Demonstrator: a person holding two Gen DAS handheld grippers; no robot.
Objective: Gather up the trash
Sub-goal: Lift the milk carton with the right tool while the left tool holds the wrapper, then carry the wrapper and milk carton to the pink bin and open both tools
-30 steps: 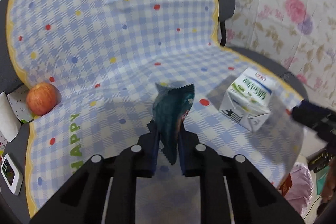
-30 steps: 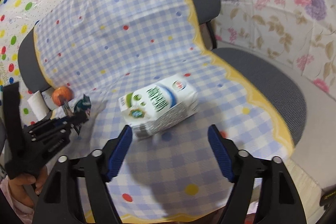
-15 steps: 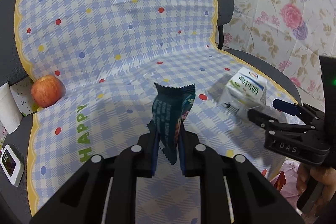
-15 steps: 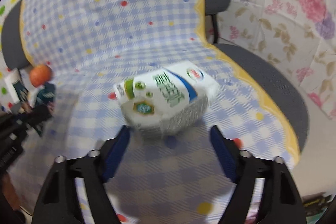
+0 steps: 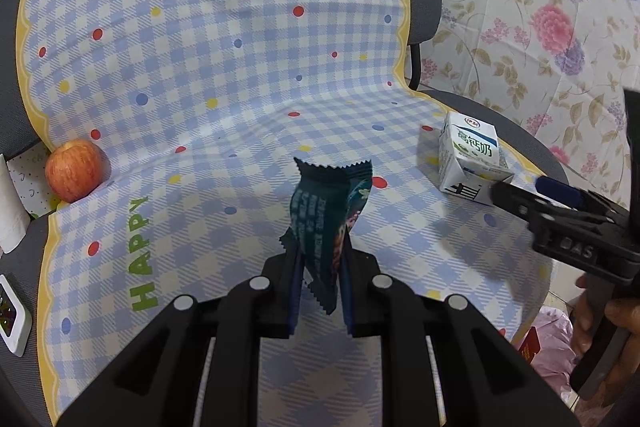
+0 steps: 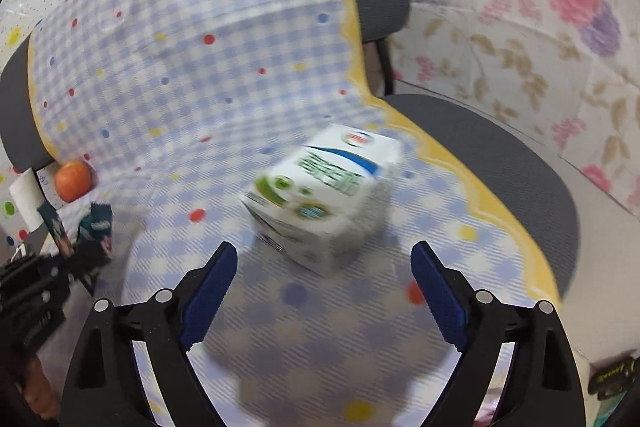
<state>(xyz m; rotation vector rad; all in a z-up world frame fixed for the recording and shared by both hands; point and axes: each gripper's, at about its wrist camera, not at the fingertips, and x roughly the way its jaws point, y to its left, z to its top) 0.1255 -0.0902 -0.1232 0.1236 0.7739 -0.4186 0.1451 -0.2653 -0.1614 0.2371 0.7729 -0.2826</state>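
**Milk carton next up, wrapper already in hand**

Milk carton [image 6: 324, 199] lies on its side on the checked cloth [image 5: 208, 75], just ahead of the right gripper's fingers and roughly centred between them, not touching either.

Left to right:

- Apple [image 5: 74, 171] sits far left of the left fingers, at the cloth edge. Not trash, leave it.
- Left gripper [image 5: 320, 291]: fingers nearly together, pinching the dark teal snack wrapper [image 5: 328, 215] at its lower part. Wrapper stands up above the fingertips, clear of the cloth. Grip looks thin; a loose foil edge could slip if that hand swings.
- Right gripper [image 6: 324, 291]: fingers spread wide, holding nothing. From the left camera, its tips are right at the carton's near end; contact can't be confirmed.

Step in hand, as I read it: get the right fingers around the carton.

- Push forward until the blue pads [image 6: 210, 287] flank the long sides, then close.
- Go in low and square. The carton lies slightly skewed to the fingers, so a corner grab would twist it.
- It's probably empty and light: squeeze gently, it'll crush or skid on the cloth.
- Right view is motion-blurred; slow down before closing.
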